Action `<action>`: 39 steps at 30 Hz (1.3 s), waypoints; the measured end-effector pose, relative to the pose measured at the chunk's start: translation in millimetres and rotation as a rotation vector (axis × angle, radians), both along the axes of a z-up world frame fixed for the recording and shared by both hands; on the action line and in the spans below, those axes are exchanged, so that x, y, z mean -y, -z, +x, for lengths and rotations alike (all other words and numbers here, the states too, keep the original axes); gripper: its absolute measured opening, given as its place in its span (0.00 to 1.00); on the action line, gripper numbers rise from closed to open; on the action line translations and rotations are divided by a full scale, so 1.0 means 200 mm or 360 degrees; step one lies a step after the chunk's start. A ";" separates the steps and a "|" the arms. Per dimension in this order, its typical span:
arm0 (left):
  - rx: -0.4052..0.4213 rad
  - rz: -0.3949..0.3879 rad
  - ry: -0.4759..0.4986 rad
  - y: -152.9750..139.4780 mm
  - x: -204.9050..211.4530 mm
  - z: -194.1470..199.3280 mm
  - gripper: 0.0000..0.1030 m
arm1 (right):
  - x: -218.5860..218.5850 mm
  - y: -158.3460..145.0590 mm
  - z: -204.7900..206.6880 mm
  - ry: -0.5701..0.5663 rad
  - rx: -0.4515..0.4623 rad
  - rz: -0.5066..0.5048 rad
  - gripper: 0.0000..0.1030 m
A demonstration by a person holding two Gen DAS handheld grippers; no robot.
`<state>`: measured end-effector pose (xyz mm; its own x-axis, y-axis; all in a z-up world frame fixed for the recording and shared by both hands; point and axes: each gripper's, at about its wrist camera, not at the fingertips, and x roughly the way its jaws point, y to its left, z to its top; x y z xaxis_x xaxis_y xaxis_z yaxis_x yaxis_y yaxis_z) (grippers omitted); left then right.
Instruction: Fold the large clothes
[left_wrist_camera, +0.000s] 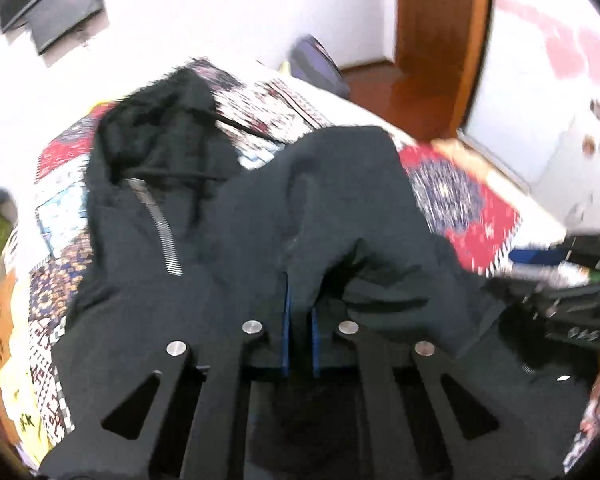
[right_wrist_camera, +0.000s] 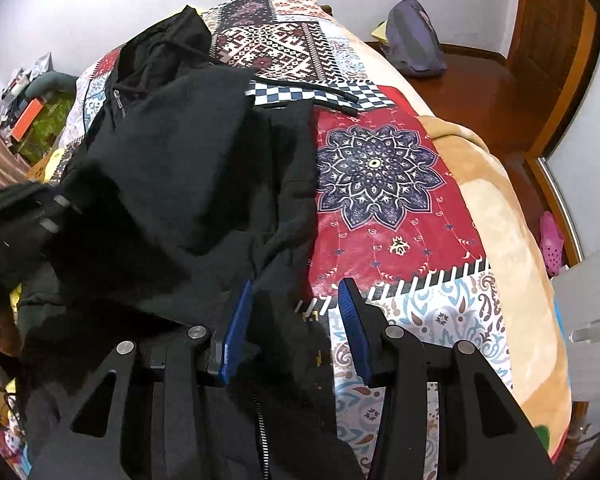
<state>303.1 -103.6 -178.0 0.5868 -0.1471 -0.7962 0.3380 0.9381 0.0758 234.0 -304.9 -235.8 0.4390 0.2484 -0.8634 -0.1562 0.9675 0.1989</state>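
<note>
A black zip-up hoodie (left_wrist_camera: 260, 208) lies crumpled on a patchwork bed cover (left_wrist_camera: 452, 196), its hood (left_wrist_camera: 160, 128) toward the far end and its silver zipper (left_wrist_camera: 166, 240) showing. My left gripper (left_wrist_camera: 300, 300) is shut on a raised fold of the hoodie, its blue pads close together with fabric pinched between them. In the right wrist view the hoodie (right_wrist_camera: 180, 160) covers the left half of the bed. My right gripper (right_wrist_camera: 296, 282) stands open low over the garment's right edge, with cloth between the pads but not pressed. The left gripper (right_wrist_camera: 24, 216) shows at the left, half buried in fabric.
The bed cover (right_wrist_camera: 380, 176) lies bare to the right of the hoodie, with a tan blanket (right_wrist_camera: 500, 220) along its edge. A purple backpack (right_wrist_camera: 416, 40) sits on the wooden floor beyond. A pink shoe (right_wrist_camera: 552, 240) is by the door. Clutter (right_wrist_camera: 32, 120) fills the left side.
</note>
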 end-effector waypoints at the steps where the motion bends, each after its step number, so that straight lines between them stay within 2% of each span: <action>1: 0.0021 -0.0048 -0.0035 -0.05 -0.05 -0.01 0.07 | -0.01 -0.01 0.01 -0.0004 0.0002 0.0001 0.40; 5: 0.0012 -0.0315 -0.0203 -0.19 -0.34 -0.04 0.07 | -0.05 0.01 0.02 -0.0028 -0.0004 -0.0017 0.40; 9: -0.0120 -0.0502 -0.0327 -0.12 -0.57 -0.07 0.07 | -0.10 0.06 0.03 -0.0051 -0.0058 -0.0036 0.40; 14: -0.0337 -0.0492 -0.0449 0.14 -0.71 -0.16 0.10 | -0.12 0.08 0.03 -0.0047 -0.0075 -0.0045 0.40; 15: -0.0371 -0.0501 -0.0472 0.19 -0.74 -0.19 0.13 | -0.13 0.08 0.03 -0.0046 -0.0079 -0.0047 0.40; 18: -0.0390 -0.0532 -0.0544 0.27 -0.81 -0.27 0.33 | -0.12 0.08 0.03 -0.0045 -0.0081 -0.0057 0.40; 24: -0.0295 -0.0638 -0.0658 0.24 -0.93 -0.37 0.48 | -0.14 0.08 0.03 -0.0038 -0.0077 -0.0091 0.41; 27: -0.0296 -0.0702 -0.0709 0.24 -1.01 -0.42 0.48 | -0.14 0.08 0.03 -0.0027 -0.0077 -0.0096 0.41; 28: -0.0295 -0.0687 -0.0730 0.24 -1.03 -0.43 0.48 | -0.15 0.08 0.03 -0.0025 -0.0077 -0.0098 0.41; 31: -0.0258 -0.0544 -0.0794 0.23 -1.06 -0.46 0.48 | -0.15 0.08 0.03 -0.0020 -0.0075 -0.0109 0.41; 36: -0.0281 -0.0655 -0.0729 0.21 -1.06 -0.50 0.48 | -0.17 0.07 0.02 -0.0012 -0.0068 -0.0127 0.41; 38: -0.0297 -0.0711 -0.0677 0.21 -1.04 -0.50 0.53 | -0.18 0.07 0.02 -0.0013 -0.0066 -0.0127 0.41; 39: -0.0304 -0.0736 -0.0663 0.21 -1.03 -0.49 0.59 | -0.18 0.07 0.02 -0.0015 -0.0064 -0.0129 0.41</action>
<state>205.3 102.4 -219.0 0.5231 -0.2907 -0.8012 -0.0932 0.9149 -0.3928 237.1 -268.6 -249.8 0.4018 0.1812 -0.8976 -0.1587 0.9792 0.1266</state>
